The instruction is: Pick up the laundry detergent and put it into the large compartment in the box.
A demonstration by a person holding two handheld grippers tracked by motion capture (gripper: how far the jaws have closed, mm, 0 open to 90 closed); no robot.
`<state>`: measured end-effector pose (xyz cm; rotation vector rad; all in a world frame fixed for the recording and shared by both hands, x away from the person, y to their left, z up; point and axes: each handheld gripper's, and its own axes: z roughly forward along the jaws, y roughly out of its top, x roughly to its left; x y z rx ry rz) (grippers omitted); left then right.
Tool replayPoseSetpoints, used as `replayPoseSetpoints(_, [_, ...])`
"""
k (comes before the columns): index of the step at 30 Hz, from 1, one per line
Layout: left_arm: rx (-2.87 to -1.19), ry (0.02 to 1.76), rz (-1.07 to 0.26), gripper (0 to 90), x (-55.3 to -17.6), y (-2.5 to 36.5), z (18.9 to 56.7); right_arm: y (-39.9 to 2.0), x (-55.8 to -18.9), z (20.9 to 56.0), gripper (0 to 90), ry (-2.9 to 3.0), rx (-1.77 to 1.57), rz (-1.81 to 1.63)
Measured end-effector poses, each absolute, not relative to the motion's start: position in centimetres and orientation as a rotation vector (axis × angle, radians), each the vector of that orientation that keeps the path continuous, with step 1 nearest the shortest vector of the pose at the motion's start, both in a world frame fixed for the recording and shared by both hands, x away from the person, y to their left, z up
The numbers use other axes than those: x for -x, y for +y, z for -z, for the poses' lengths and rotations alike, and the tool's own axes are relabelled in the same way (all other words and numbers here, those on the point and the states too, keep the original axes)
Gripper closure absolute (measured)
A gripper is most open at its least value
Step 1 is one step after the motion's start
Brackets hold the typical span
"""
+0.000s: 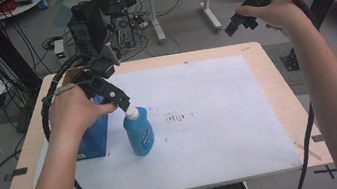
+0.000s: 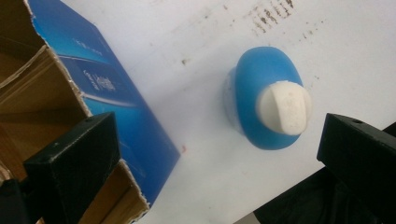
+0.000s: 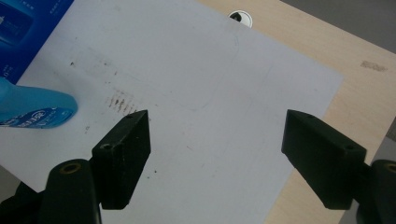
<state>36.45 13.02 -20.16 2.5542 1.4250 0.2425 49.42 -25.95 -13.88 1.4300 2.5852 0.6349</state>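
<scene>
Standing upright on the near-left part of the white mat (image 1: pixel 220 117), the blue bottle (image 1: pixel 139 131) is the thing in hand, its white cap (image 1: pixel 132 113) pointing up. Just to its left sits an open blue carton (image 1: pixel 93 136), close beside it but, as far as I can tell, not touching. The left gripper (image 1: pixel 122 100) hovers right over the cap with its jaws spread wide; in the left gripper view the cap (image 2: pixel 284 108) lies between the two jaws, nearer the right one, with no contact yet. The bottle looks like smooth, slightly squeezable plastic, probably slippery on its rounded shoulders and top-heavy if nudged, so the stiff cap or the neck just below it seems the safest place to grip. Farther off and to the right, the right gripper (image 1: pixel 241 22) is held high beyond the table's (image 1: pixel 274 73) far edge, jaws open and empty.
</scene>
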Motion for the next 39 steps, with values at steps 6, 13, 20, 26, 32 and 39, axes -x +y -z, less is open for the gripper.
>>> replayPoseSetpoints(6, [-2.556,1.436,-0.253,0.1,-36.4,12.2,20.4,-26.0,-49.4,14.0,24.3,2.587,-1.431,-0.639])
replayPoseSetpoints(13, [-2.567,1.430,-0.252,0.1,-36.3,11.0,20.8,-26.2,-49.4,14.1,24.3,2.587,-1.430,-0.644])
replayPoseSetpoints(20, [-2.581,1.424,-0.246,0.1,-36.2,10.1,21.3,-26.3,-49.4,14.3,24.2,2.592,-1.431,-0.647])
replayPoseSetpoints(26, [-2.591,1.417,-0.232,0.1,-36.2,9.7,21.9,-26.3,-49.5,14.5,24.3,2.593,-1.430,-0.651])
replayPoseSetpoints(32, [-2.602,1.410,-0.222,0.1,-36.3,9.2,22.4,-26.3,-49.5,14.7,24.2,2.598,-1.432,-0.647])
replayPoseSetpoints(39, [-2.612,1.411,-0.224,0.1,-36.3,8.7,23.2,-26.5,-49.6,14.8,24.3,2.595,-1.435,-0.654])
